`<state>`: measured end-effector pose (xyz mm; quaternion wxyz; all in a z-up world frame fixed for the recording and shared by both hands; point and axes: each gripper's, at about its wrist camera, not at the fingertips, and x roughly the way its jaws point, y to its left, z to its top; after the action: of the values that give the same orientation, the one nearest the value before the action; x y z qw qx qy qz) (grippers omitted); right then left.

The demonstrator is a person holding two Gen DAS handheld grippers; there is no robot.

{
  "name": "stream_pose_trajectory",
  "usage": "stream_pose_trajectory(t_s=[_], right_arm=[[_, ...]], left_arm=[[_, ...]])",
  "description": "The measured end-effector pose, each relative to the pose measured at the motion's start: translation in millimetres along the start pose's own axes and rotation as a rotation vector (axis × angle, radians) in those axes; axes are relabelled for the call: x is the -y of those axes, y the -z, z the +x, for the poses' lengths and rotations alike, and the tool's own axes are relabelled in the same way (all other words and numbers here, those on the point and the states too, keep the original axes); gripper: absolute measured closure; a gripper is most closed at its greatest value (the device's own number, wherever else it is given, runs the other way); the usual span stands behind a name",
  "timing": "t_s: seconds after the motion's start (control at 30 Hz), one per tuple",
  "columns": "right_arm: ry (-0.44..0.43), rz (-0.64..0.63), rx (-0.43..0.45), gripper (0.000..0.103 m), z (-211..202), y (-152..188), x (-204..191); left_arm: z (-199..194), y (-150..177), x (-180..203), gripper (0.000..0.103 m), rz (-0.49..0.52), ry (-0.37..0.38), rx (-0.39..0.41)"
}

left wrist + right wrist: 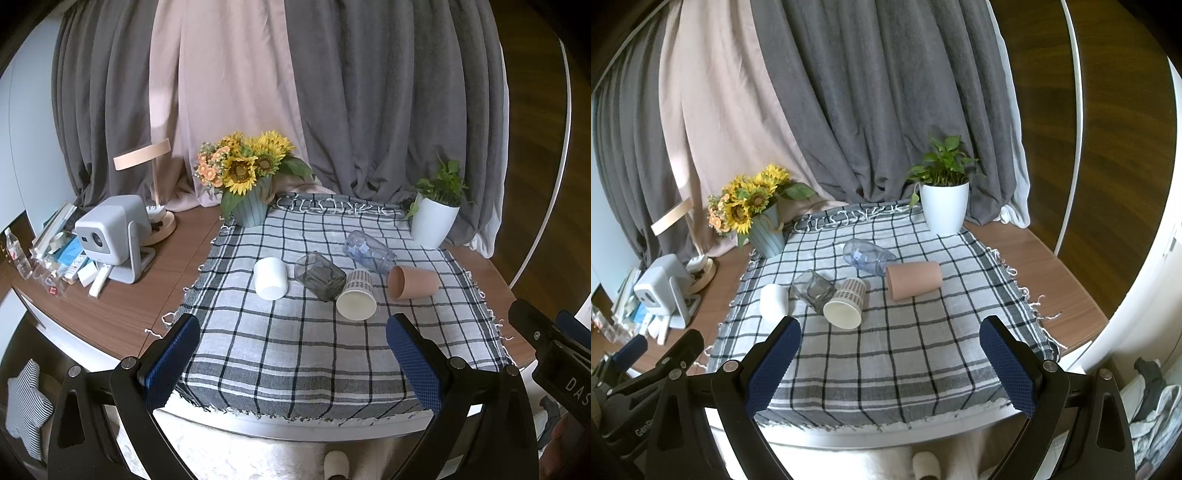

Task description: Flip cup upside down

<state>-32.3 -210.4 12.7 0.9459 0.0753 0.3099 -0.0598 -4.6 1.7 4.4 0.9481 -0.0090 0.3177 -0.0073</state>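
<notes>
Both tongs, left (pixel 293 363) and right (pixel 890 365), gape apart, empty. Paper cup (pixel 356 295) lies sideways mid-cloth on the counter, mouth toward 6 o'clock. Likely light, crushable: pinch gently across the sidewall, not the rim.

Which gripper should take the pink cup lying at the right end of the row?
Right, probably. In the right wrist view the pink cup lies between the open right gripper's fingers. The left gripper, also open, lines up with the white cup.
</notes>
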Motion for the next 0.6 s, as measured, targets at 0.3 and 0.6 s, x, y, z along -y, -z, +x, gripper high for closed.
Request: stream_pose_trajectory(t_s=[0.3, 0.6], right_arm=[[-0.002, 0.001, 0.0, 0.005, 1.4, 0.2, -0.3], [0.0, 0.0, -0.001, 0.005, 2.7, 0.6, -0.6]], left_arm=[[0.4, 1.1, 0.5, 0.0, 0.0, 0.0, 0.0], [6.7, 7.6, 0.6, 0.0, -0.007, 0.005, -0.002]])
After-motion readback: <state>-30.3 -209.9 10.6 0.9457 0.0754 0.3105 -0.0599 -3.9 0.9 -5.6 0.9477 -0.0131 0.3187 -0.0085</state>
